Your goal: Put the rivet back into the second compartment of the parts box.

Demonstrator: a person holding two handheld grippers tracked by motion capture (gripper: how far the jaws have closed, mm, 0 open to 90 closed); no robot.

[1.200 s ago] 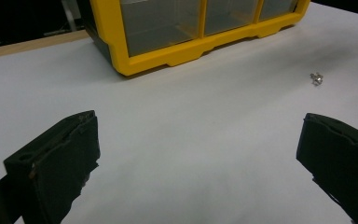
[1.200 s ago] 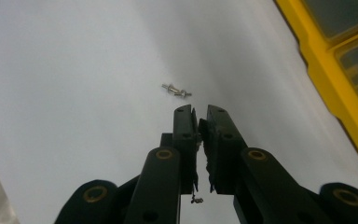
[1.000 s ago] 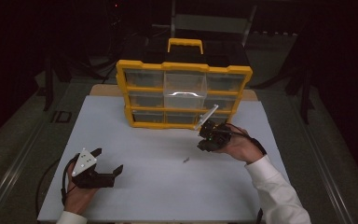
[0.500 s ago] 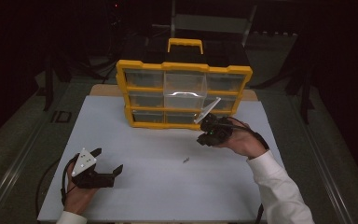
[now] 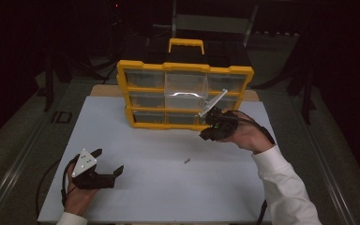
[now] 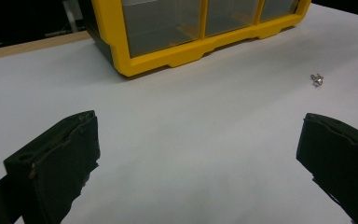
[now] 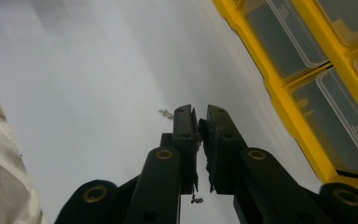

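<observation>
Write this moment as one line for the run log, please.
left gripper: open, resting on table | right gripper: shut, raised near yellow drawer box | small screw: lying on table

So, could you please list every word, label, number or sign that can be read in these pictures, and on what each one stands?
No text can be read in any picture.
Yellow organizer box: no label or brand is legible on its frame or clear drawers.
Grey three-cornered plate on the left gripper: blank, with small holes.
White table: no markings.
Small metal part: too small to tell.

Yellow organizer, white table, black right gripper
</observation>
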